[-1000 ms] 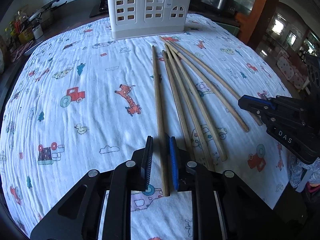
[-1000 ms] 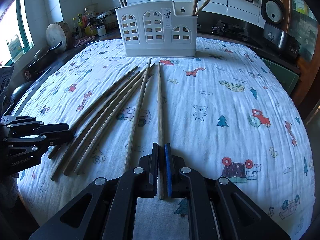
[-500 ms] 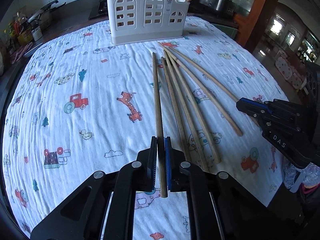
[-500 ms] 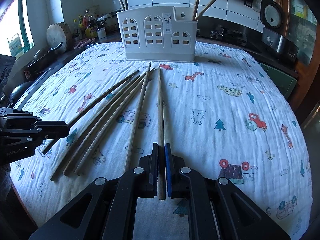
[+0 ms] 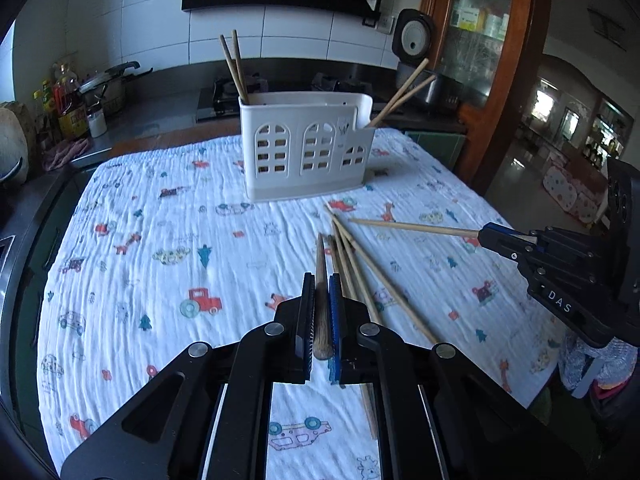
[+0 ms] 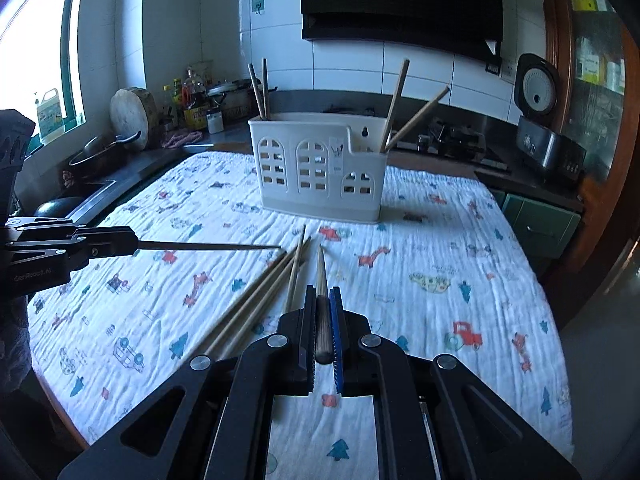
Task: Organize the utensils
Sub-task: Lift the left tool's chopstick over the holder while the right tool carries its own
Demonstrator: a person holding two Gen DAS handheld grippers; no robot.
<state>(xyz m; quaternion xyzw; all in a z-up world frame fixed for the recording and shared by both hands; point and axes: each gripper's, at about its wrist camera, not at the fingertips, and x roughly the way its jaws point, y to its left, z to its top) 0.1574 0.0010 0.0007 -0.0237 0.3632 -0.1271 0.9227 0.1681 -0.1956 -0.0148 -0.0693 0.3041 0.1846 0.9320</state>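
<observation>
My left gripper (image 5: 320,292) is shut on a wooden chopstick (image 5: 320,276) and holds it above the cloth, tip forward. My right gripper (image 6: 322,300) is shut on another chopstick (image 6: 321,276), also lifted; it shows in the left wrist view (image 5: 412,227). Several more chopsticks (image 5: 360,276) lie fanned on the cloth, also seen in the right wrist view (image 6: 264,292). A white plastic utensil holder (image 5: 306,146) stands at the far side of the table, with chopsticks upright at both ends; it also shows in the right wrist view (image 6: 320,168).
The table carries a white cartoon-print cloth (image 5: 160,264). Behind it a kitchen counter holds bottles (image 5: 68,108), a pan (image 6: 100,148) and a rice cooker (image 6: 540,120). A wooden cabinet frame (image 5: 504,80) stands at the right.
Both grippers have lifted their chopsticks off the cloth and tilted up, so the holder and the wall now fill the views. The left gripper closed on its chopstick a second ago.
</observation>
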